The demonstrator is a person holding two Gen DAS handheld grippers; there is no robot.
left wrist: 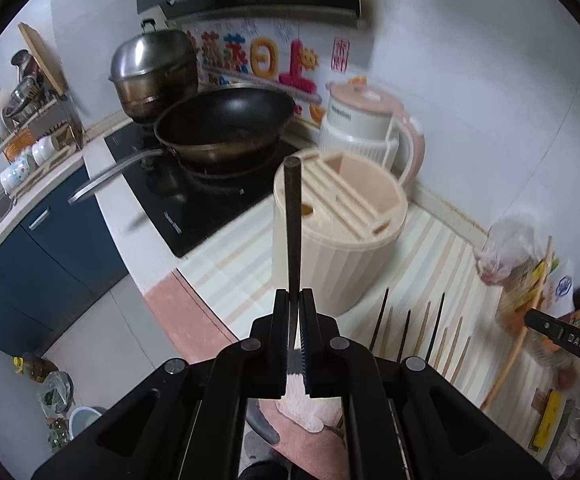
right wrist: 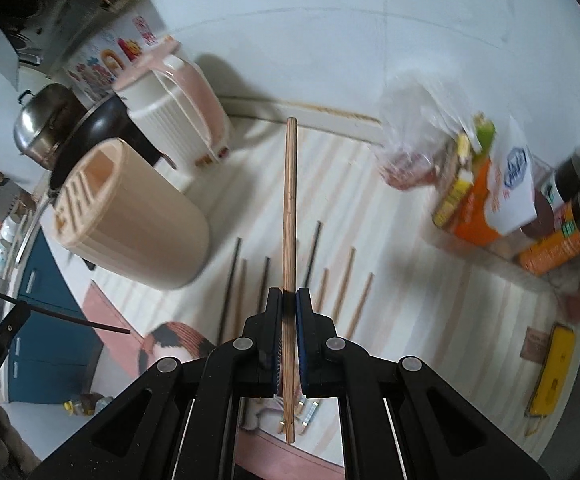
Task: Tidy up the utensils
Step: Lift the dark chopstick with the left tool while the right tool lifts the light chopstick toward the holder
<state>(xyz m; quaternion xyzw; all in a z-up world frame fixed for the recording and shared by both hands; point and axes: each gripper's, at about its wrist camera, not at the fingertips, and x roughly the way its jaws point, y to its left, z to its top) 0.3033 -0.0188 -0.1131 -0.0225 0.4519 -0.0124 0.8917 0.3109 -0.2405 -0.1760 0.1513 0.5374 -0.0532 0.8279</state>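
Left wrist view: left gripper point(left wrist: 294, 300) clamped on black chopstick point(left wrist: 292, 216).
Right gripper point(right wrist: 288, 300): clamped on wooden chopstick point(right wrist: 290, 208).
Advice: aim each tip carefully into holder point(left wrist: 341, 216) opening, then release.

left tool point(left wrist: 294, 300) clamped shut, right tool point(right wrist: 289, 300) likewise

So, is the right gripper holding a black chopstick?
No, the right gripper is shut on a wooden chopstick; black ones lie on the mat.
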